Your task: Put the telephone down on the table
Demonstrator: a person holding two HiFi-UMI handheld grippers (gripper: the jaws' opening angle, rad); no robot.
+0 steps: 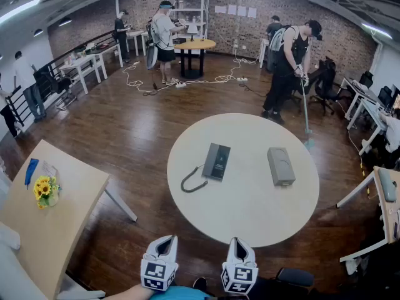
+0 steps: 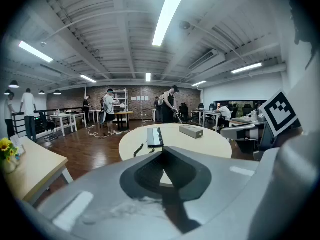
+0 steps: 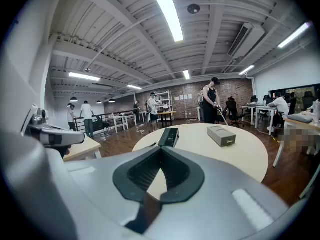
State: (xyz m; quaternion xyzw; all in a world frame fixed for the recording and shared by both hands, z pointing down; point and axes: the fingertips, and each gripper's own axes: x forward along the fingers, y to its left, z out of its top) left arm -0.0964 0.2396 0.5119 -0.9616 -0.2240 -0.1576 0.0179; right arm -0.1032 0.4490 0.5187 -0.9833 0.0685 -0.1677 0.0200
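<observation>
Basically: round table (image 1: 250, 211) mostly bare, open floor all round, approach free. Dark telephone (image 1: 217, 161) lies flat left of centre, cord (image 1: 190, 181) curling toward near edge, snag risk. Grey box (image 1: 280, 165) well apart to its right. Left gripper (image 1: 165, 238) and right gripper (image 1: 239, 242) both closed, empty, short of near rim. Judged: telephone already down.

Sunflowers (image 1: 44, 189) stand on a side desk (image 1: 72, 224); a person (image 1: 289, 64) beyond, perhaps mopping.
</observation>
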